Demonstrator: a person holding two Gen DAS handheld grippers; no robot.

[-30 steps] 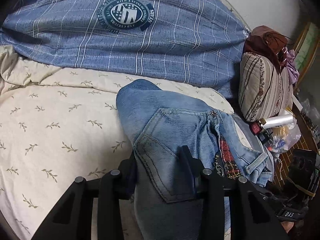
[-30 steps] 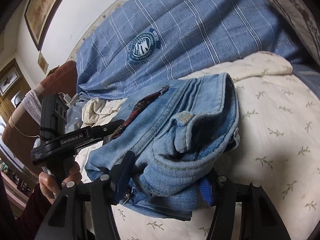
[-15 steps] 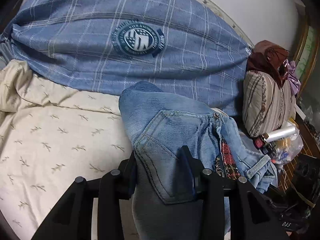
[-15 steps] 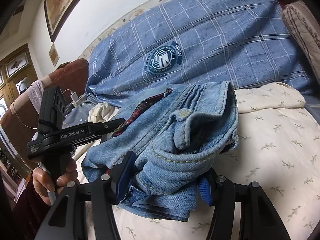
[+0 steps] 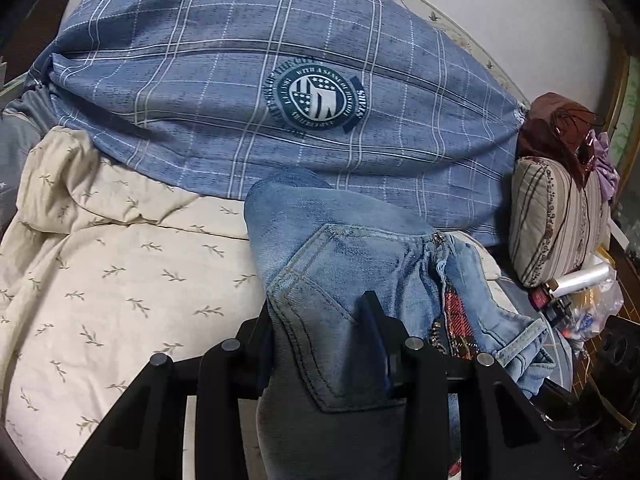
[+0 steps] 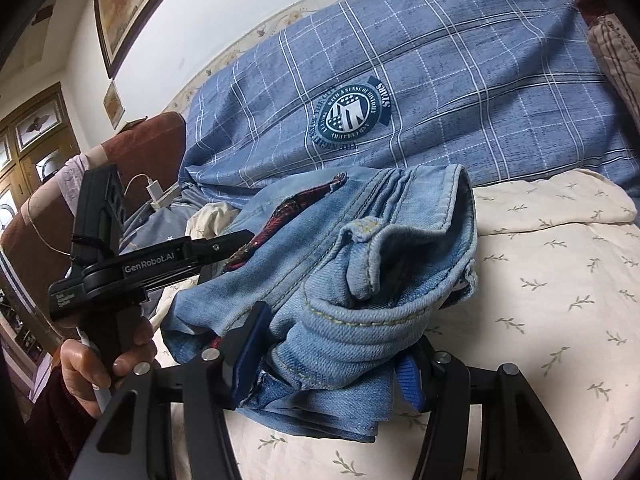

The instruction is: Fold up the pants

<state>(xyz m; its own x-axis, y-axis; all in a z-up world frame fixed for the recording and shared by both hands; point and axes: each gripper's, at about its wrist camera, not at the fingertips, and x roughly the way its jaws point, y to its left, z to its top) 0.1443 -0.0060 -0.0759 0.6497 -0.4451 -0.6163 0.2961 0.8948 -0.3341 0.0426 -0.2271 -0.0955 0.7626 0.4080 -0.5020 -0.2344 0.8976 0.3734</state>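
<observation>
Behind the leaf-print bedsheet [image 5: 120,280] a plaid pillow [image 5: 280,92] looms; both tools, left [image 5: 320,328] and right [image 6: 332,344], pinch the jeans [image 6: 360,248].

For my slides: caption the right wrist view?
Right gripper clamps bunched jeans above the leaf-print bedsheet.

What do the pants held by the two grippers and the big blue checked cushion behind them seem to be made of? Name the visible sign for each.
Pants: faded blue denim, likely cotton; twill weave, contrast topstitching and a sewn patch pocket show.
Blue checked cushion: soft woven cloth, perhaps cotton; matte heathered surface, white grid lines, creases, a printed or stitched crest.
</observation>
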